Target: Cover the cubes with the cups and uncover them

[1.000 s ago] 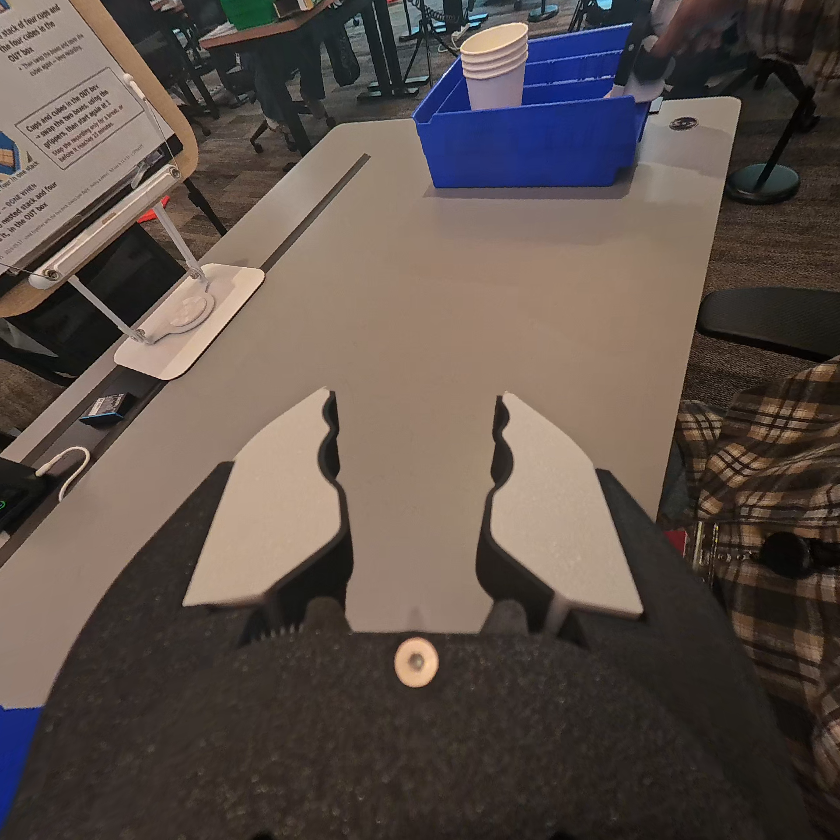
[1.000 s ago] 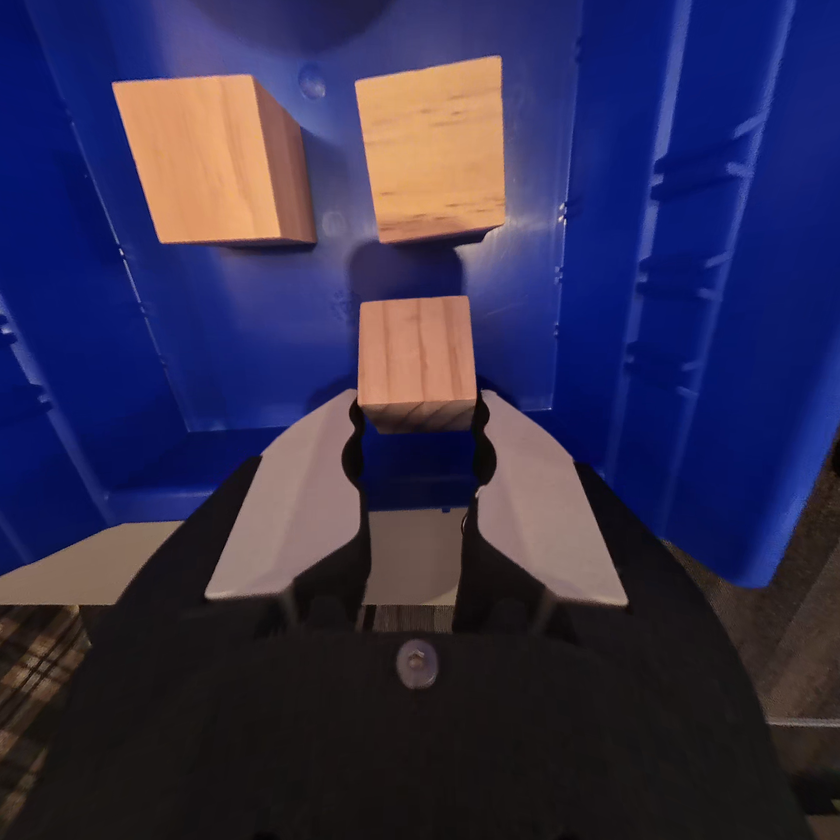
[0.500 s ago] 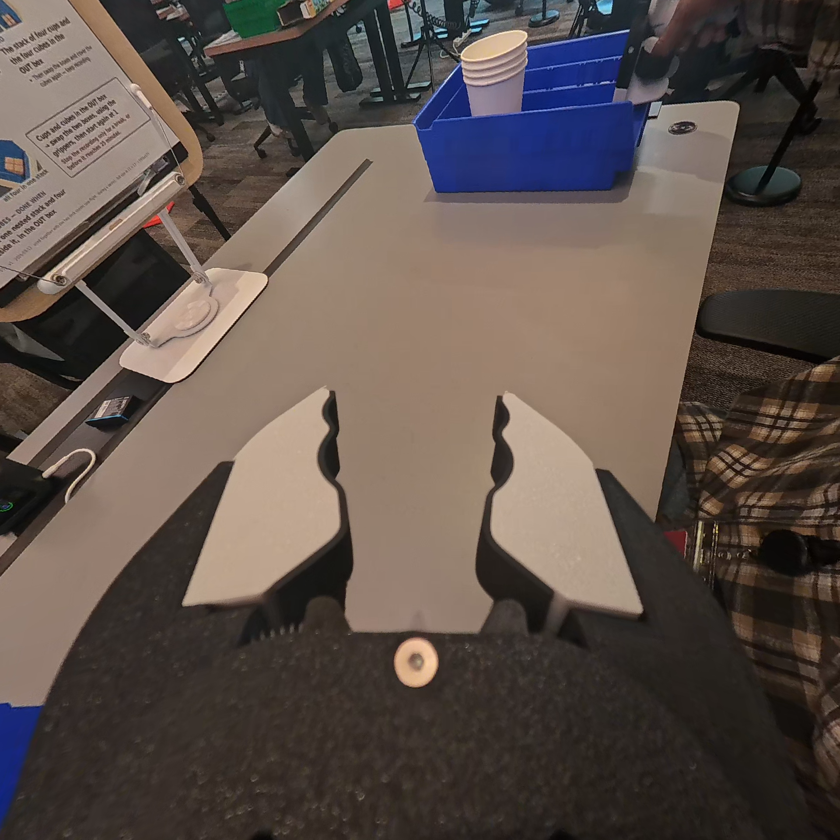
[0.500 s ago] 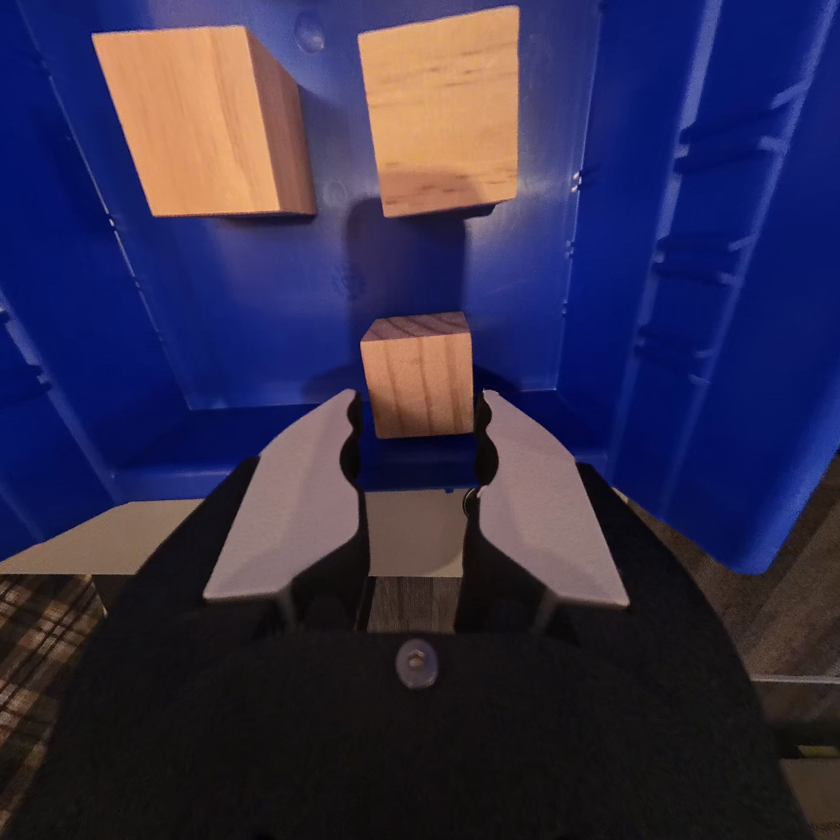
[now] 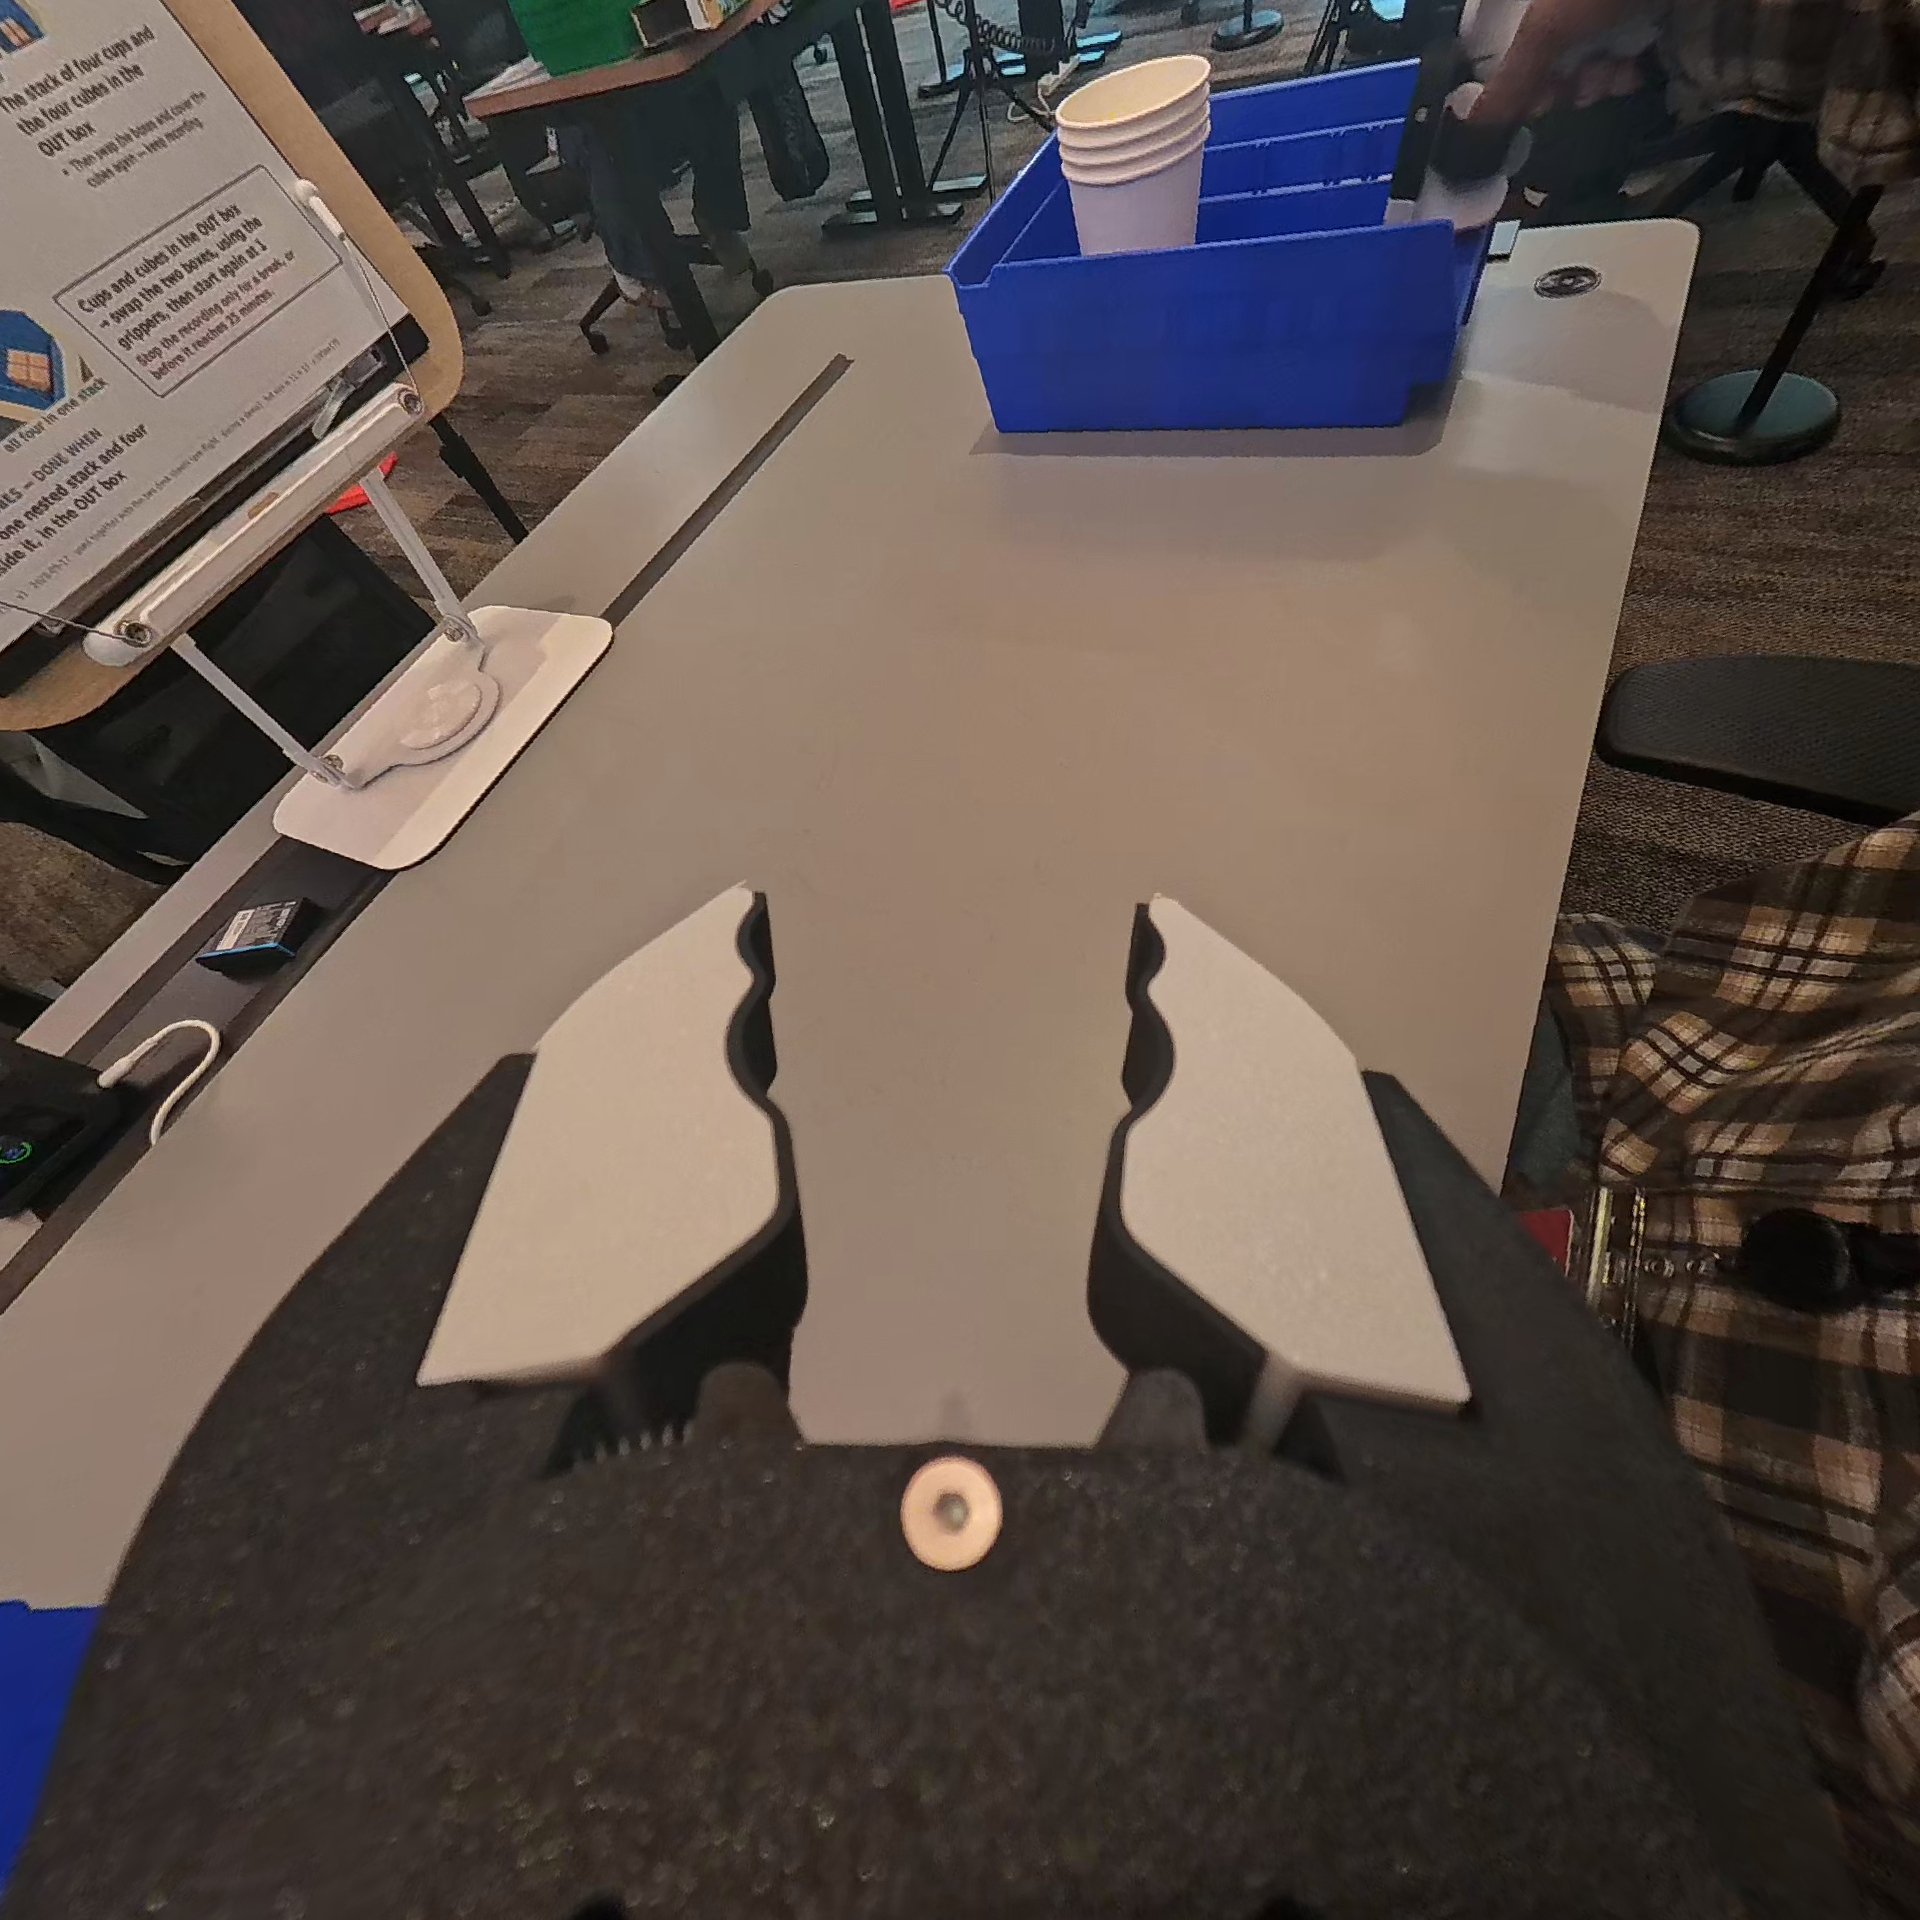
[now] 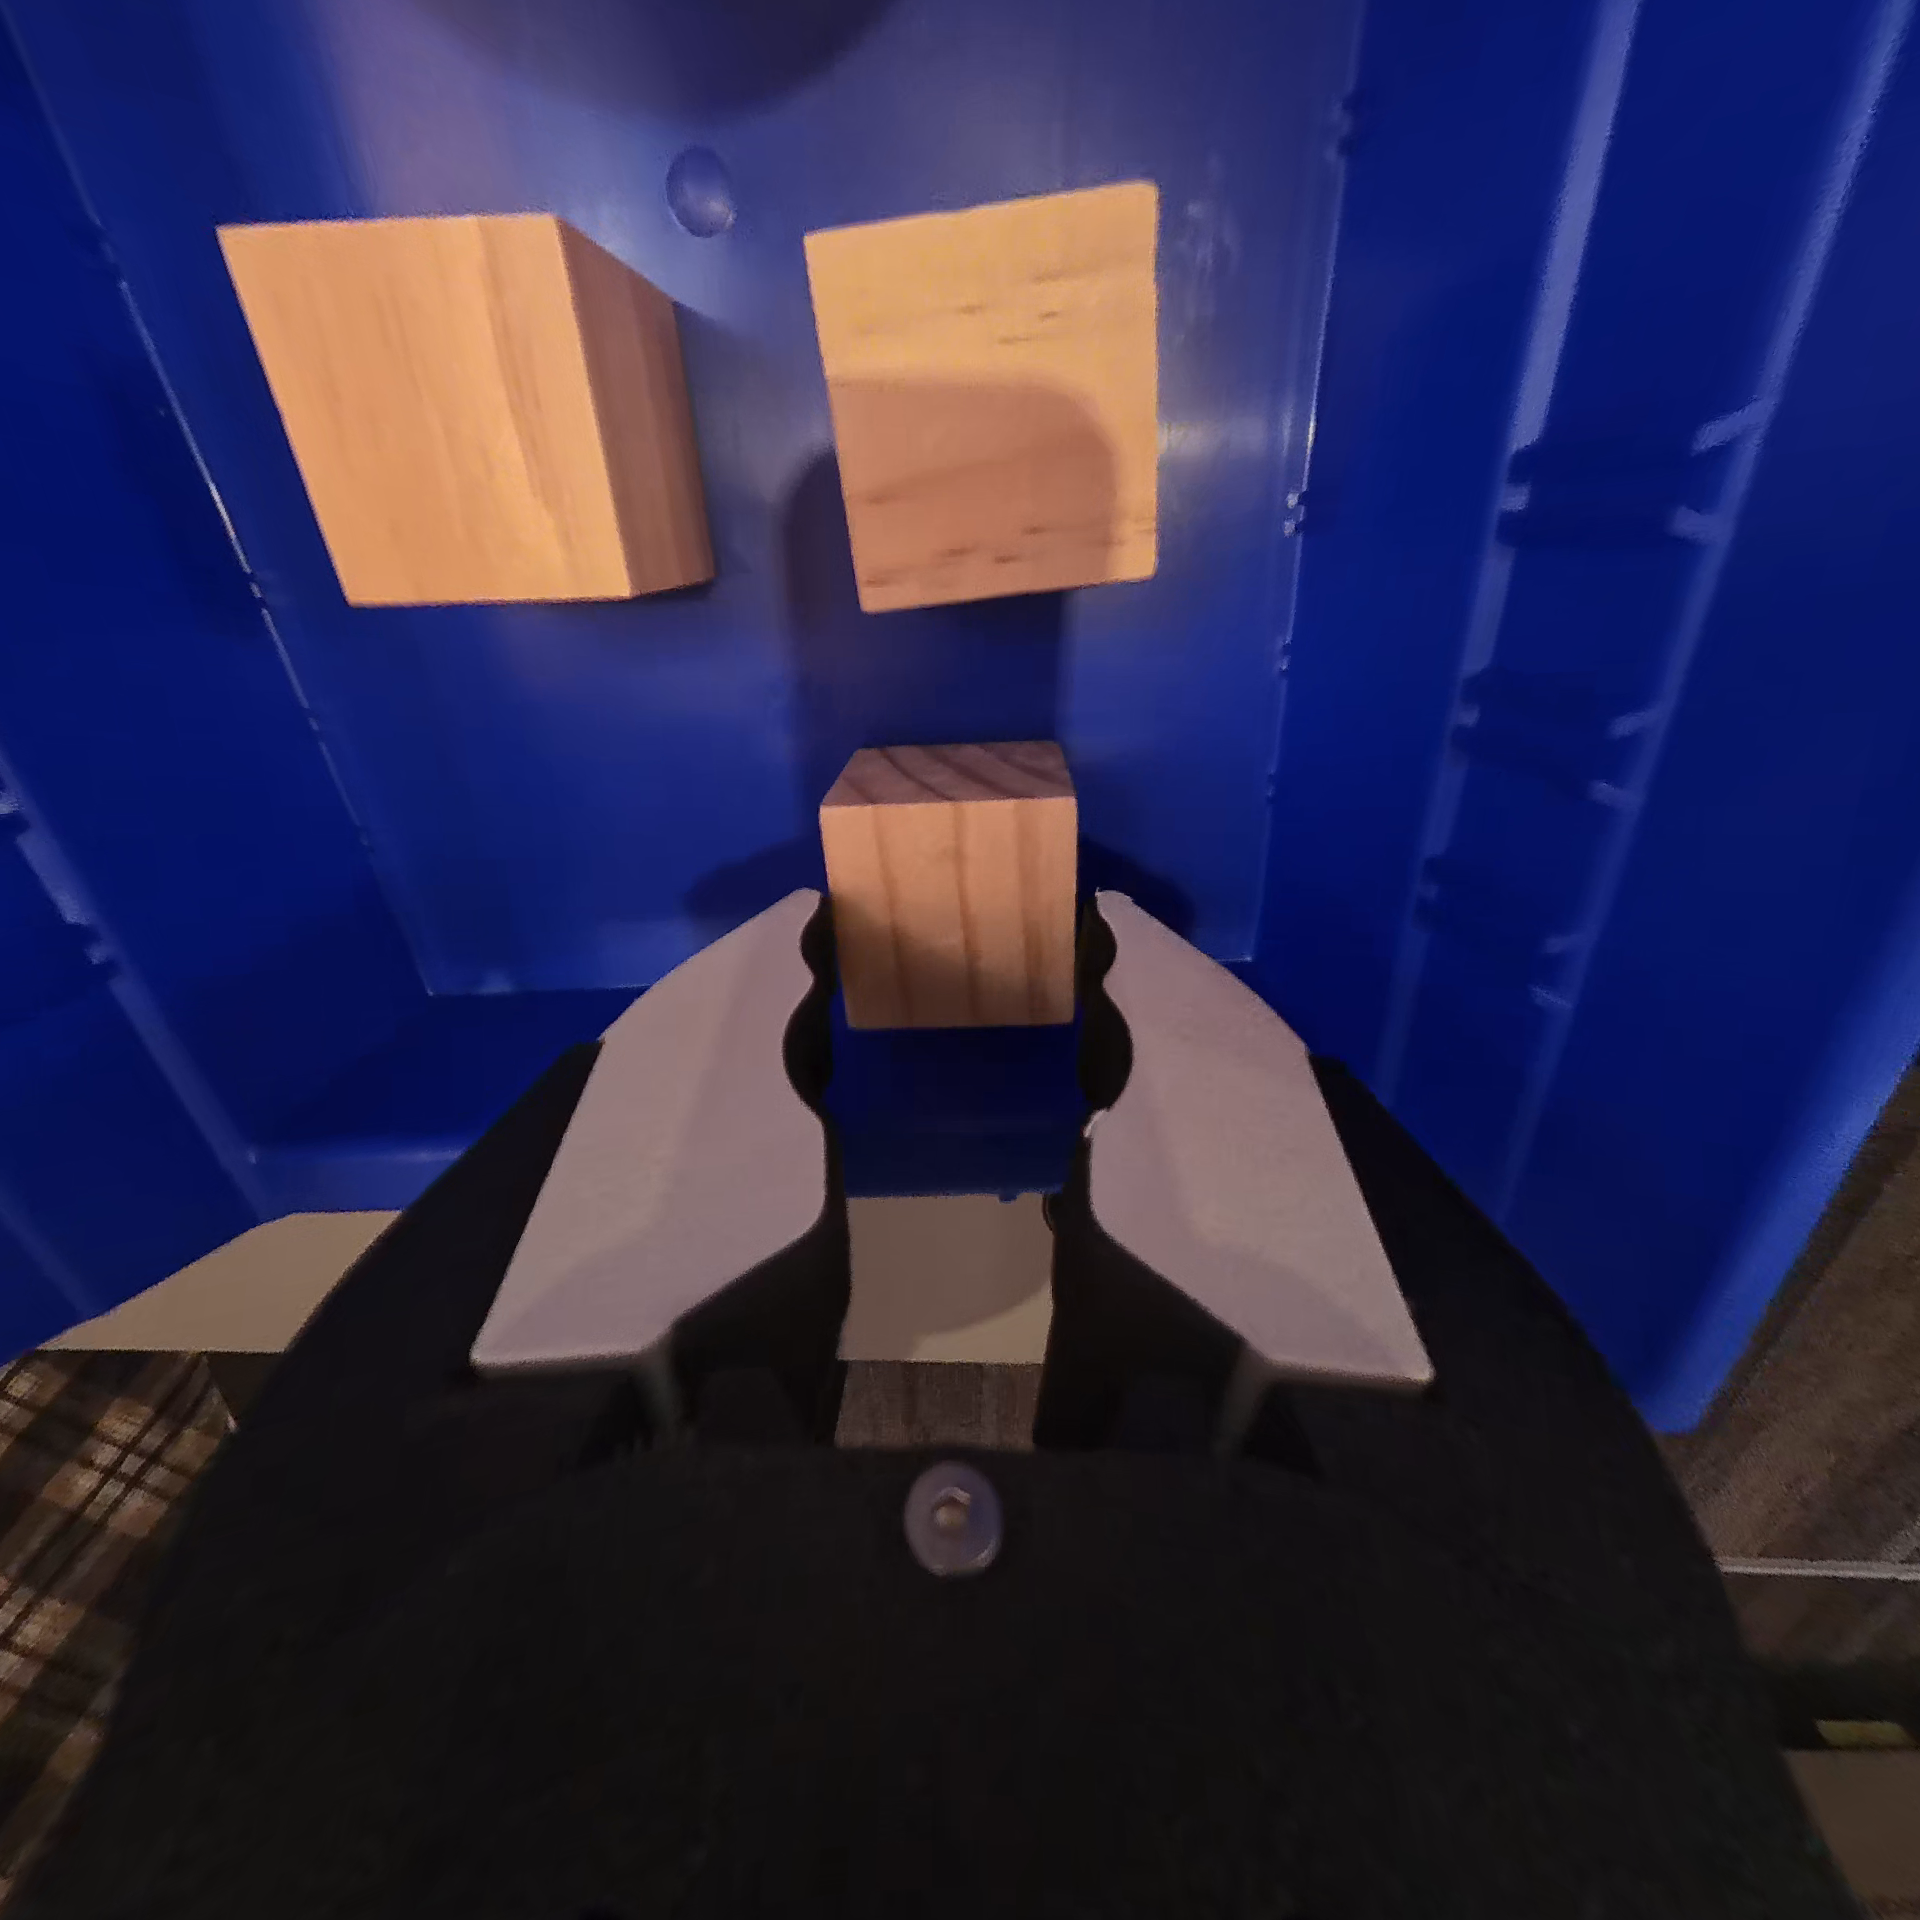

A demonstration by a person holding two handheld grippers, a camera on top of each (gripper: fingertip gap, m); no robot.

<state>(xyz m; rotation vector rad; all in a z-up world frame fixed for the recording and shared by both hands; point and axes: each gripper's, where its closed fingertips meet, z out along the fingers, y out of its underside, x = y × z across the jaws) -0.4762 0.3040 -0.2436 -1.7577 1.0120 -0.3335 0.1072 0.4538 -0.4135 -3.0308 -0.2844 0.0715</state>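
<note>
My right gripper (image 6: 956, 904) points down into a blue bin (image 6: 1558, 727). A small wooden cube (image 6: 951, 914) sits between its fingertips, with a sliver of gap on the right side; the jaws stand just wider than the cube. Two more wooden cubes lie on the bin floor beyond, one on the left (image 6: 457, 416) and one on the right (image 6: 987, 384). My left gripper (image 5: 951, 904) is open and empty above the grey table (image 5: 1039, 675). A stack of white paper cups (image 5: 1138, 156) stands in the blue bin (image 5: 1216, 332) at the table's far end.
An instruction board on a white stand (image 5: 436, 727) stands at the table's left edge. A person in a plaid shirt (image 5: 1766, 1143) sits at the right. A black chair arm (image 5: 1766, 727) is beyond the right edge. A hand (image 5: 1527, 62) reaches over the far bin.
The cube between my right fingertips has shifted forward and now shows its top face; before, it was gripped. The right gripper has drawn back slightly. The left gripper has risen a little.
</note>
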